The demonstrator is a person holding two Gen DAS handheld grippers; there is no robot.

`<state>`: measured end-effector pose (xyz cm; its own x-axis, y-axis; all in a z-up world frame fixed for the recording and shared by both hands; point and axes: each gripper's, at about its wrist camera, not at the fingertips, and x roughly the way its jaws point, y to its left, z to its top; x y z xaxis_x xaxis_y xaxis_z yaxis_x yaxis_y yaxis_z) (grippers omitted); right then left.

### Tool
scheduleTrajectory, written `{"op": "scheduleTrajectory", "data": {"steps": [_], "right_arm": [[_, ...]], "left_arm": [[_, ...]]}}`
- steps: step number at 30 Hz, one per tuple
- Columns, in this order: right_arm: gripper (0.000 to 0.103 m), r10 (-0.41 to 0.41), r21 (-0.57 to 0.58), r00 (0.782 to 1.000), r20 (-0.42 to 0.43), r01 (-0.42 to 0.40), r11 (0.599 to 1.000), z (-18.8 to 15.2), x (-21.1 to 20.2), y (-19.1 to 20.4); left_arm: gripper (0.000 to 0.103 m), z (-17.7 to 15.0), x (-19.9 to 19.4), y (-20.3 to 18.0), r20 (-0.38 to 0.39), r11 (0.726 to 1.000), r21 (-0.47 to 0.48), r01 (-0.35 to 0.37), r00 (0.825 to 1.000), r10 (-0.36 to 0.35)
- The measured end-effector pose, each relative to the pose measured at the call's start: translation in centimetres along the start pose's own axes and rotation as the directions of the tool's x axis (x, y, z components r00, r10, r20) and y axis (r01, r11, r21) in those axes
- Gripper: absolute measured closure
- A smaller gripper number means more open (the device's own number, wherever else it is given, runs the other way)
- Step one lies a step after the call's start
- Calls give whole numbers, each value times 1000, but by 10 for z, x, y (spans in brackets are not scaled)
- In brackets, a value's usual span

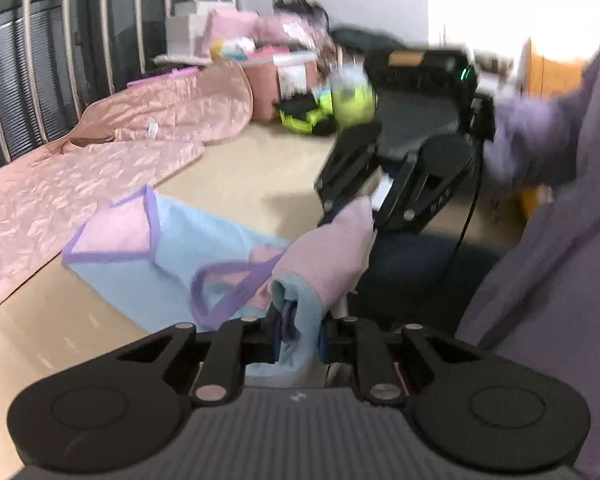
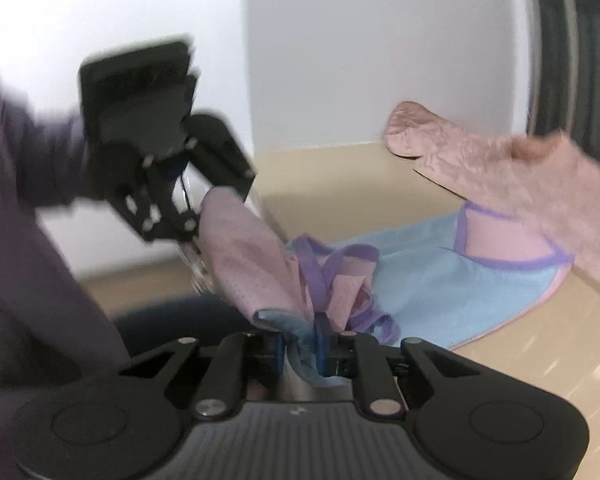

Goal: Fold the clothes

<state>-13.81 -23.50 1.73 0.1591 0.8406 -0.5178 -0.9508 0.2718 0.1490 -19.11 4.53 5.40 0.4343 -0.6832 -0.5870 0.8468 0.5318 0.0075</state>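
A small light-blue and pink garment with purple trim (image 1: 172, 264) lies partly on the beige table (image 1: 252, 176); it also shows in the right wrist view (image 2: 432, 280). My left gripper (image 1: 298, 332) is shut on a bunched blue and pink edge of it, lifted off the table. My right gripper (image 2: 304, 344) is shut on another blue edge of the same garment. Each gripper appears in the other's view, the right gripper (image 1: 356, 208) and the left gripper (image 2: 196, 220), both pinching pink cloth. The cloth hangs stretched between them. The frames are blurred.
A pink quilted cover (image 1: 100, 152) lies along the table's left side, and shows at the right in the right wrist view (image 2: 500, 168). Pink boxes and clutter (image 1: 252, 52) and a yellow-green object (image 1: 340, 108) stand at the back. A person's purple sleeve (image 1: 560, 240) is at right.
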Motion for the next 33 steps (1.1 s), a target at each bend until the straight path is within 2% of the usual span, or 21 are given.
{"op": "scheduleTrajectory", "data": {"steps": [2,4,6,7,8,9,10,12,17,20,23,24,25,27,28,29,32,33], "right_arm": [[91,45,88,997,64,-50,995,3,-9,-13],[91,66,187,991,112,-86,979,6,-13,-29],[86,51,294,992,120,-84,952,6,-11,-48],[68,16,334,994,110,-52,941,6,-9,-55],[57,-50,357,995,85,17,934,6,-6,-59],[44,-115,379,992,58,85,922,6,-2,-62],[44,-167,390,985,43,137,911,6,1,-65],[44,-220,414,973,62,176,893,2,-2,-62],[44,-291,531,947,136,179,829,-11,-26,-60],[44,-293,585,944,149,155,796,-12,-12,-68],[45,-300,609,939,170,139,781,-15,-9,-64],[49,-306,623,938,162,144,769,-13,-4,-65],[66,-310,636,938,153,147,757,-13,0,-67],[98,-316,662,939,139,149,734,-13,6,-71],[99,-325,674,936,131,156,722,-13,7,-72],[99,-337,678,932,133,163,717,-11,5,-70],[99,-351,665,919,178,151,732,0,-8,-60],[99,-356,654,915,187,155,741,5,-12,-58]], "left_arm": [[88,8,-4,17,50,996,-80,25,999,-21],[87,13,0,40,60,981,-193,8,998,4],[69,17,6,64,61,951,-310,-14,998,34],[55,14,16,78,31,920,-390,-50,997,68],[55,11,24,86,3,893,-444,-74,996,84],[54,7,29,90,-8,878,-471,-88,995,96],[54,4,35,94,-19,861,-498,-104,994,110],[54,-2,38,97,-12,823,-555,-119,991,135],[51,-17,38,96,12,736,-666,-120,985,172],[47,-20,34,96,15,688,-711,-143,976,218],[47,-16,32,94,59,672,-730,-124,968,243],[47,-15,33,94,66,667,-736,-117,968,242],[49,-13,37,95,61,665,-737,-119,969,240],[70,-10,42,94,27,656,-738,-162,963,269],[87,-9,43,94,22,648,-742,-172,960,279],[96,-8,41,93,33,638,-753,-164,958,286],[96,4,30,82,71,646,-744,-173,940,334],[96,8,31,79,60,658,-727,-197,936,347]]}}
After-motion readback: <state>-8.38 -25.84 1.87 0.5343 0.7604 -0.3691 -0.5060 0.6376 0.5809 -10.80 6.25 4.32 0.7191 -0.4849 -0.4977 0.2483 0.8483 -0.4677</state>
